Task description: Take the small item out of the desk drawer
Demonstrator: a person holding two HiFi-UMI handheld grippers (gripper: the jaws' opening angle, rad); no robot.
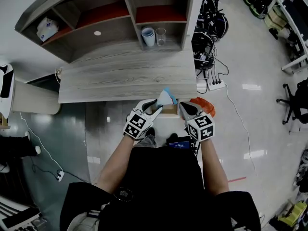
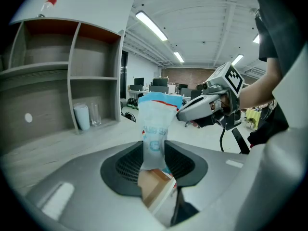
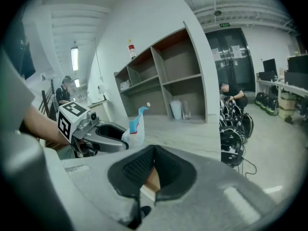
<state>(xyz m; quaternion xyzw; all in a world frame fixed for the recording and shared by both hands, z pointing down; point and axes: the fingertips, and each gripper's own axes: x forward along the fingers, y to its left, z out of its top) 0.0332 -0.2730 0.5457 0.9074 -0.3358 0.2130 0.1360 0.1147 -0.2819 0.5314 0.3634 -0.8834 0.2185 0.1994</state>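
While the left tool (image 1: 155, 105) is clamped on a small white plastic pouch with a blue top edge and blue and red print (image 1: 167, 98), the pouch stands upright between its jaws, lifted above the pale wooden drawer (image 1: 169, 111) that juts from under the front edge of the grey wood-grain counter (image 1: 120, 76). The right tool (image 1: 184, 109) hangs just beside it on the other side of the drawer, its jaws seemingly closed tip to tip with nothing between them, though the gap is hard to read. An orange object (image 1: 206, 106), perhaps a bag, lies low down near the right tool. Farther back, a grey shelf unit with red-brown upper boards (image 1: 190, 13) stands on the counter; one compartment holds a pale blue cup (image 1: 148, 36) just beside a clear glass (image 1: 160, 36).
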